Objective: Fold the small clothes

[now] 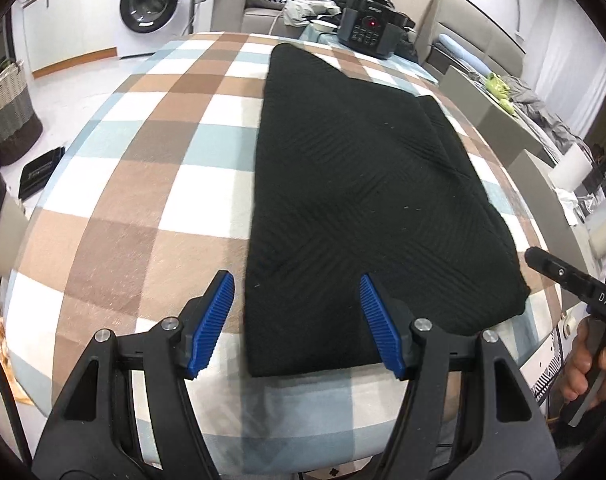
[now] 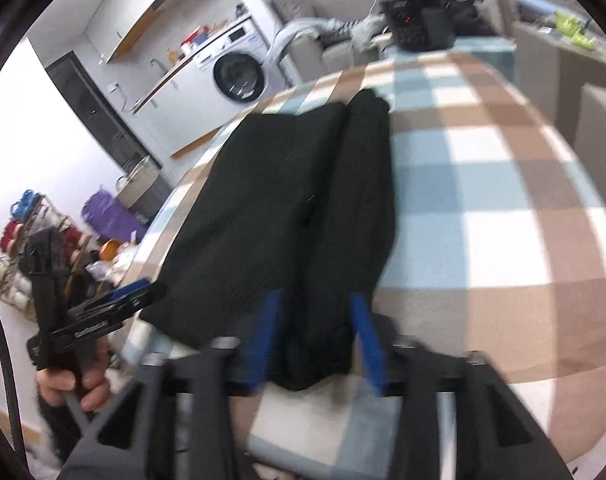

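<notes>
Where lettering can be read, only "DAS" is made out, on the right gripper (image 1: 559, 276). One folded black garment (image 1: 367, 200) is laid on the checked cloth (image 1: 143, 184). Its near edge is straddled by the spread left gripper (image 1: 297, 320); the right gripper's jaws stand apart, unpressed. One washing machine (image 1: 151, 4) is seen beyond the garment.

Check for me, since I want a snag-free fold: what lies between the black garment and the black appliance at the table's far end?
In the left wrist view, only bare checked tablecloth separates the black garment from the black appliance.
</notes>
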{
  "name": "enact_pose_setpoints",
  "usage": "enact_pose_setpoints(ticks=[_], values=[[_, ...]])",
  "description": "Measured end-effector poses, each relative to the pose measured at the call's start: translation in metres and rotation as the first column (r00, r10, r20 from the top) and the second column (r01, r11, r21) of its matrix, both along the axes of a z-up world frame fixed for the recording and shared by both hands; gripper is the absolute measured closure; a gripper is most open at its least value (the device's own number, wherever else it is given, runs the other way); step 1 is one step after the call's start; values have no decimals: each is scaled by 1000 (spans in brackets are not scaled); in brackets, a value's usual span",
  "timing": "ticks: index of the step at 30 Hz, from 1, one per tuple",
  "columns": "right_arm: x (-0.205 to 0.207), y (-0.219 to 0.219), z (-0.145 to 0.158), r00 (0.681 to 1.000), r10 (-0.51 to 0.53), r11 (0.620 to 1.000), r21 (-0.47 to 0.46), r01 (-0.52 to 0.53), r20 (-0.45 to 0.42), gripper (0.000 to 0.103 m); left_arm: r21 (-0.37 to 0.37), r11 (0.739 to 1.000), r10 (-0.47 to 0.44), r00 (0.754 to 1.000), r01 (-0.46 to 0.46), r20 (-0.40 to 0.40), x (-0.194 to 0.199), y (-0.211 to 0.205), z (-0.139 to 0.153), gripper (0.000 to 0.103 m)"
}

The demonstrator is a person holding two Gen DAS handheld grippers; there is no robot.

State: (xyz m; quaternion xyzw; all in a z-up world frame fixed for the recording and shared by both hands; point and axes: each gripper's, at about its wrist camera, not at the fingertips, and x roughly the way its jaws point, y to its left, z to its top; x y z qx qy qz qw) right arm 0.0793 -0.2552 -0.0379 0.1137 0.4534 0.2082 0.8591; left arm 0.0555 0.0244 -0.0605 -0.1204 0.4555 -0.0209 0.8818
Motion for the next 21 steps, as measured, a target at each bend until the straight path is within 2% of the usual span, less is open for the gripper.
enact_pose_setpoints(ticks=[5,6,7,8,10,11,13,21], values=[[5,4,-13,999,5,999,-38,-6,-33,53,-24,1000,11,1000,-11,3,0,11,-9,43],[8,4,-17,999,2,999,-38,-3,-34,53,-24,1000,8,1000,-8,14,-1,12,-10,48],[10,4,-21,999,-2,999,-41,0,-41,54,-20,1000,3,1000,-3,19,0,12,-11,64],[13,5,-24,999,-7,999,-48,5,-47,66,-34,999,-10,1000,10,15,2,13,-13,74],[16,9,-27,999,-1,999,-36,-1,-43,78,-42,999,-11,1000,12,25,5,13,-13,81],[17,10,-27,999,-6,999,-33,4,-37,80,-39,999,-13,999,14,29,7,12,-14,83],[23,15,-27,1000,0,999,-33,-1,-24,85,-30,999,-19,999,20,34,14,10,-14,85],[68,20,-28,999,-17,999,-37,16,-27,85,22,999,-30,999,29,41,65,2,-10,85]])
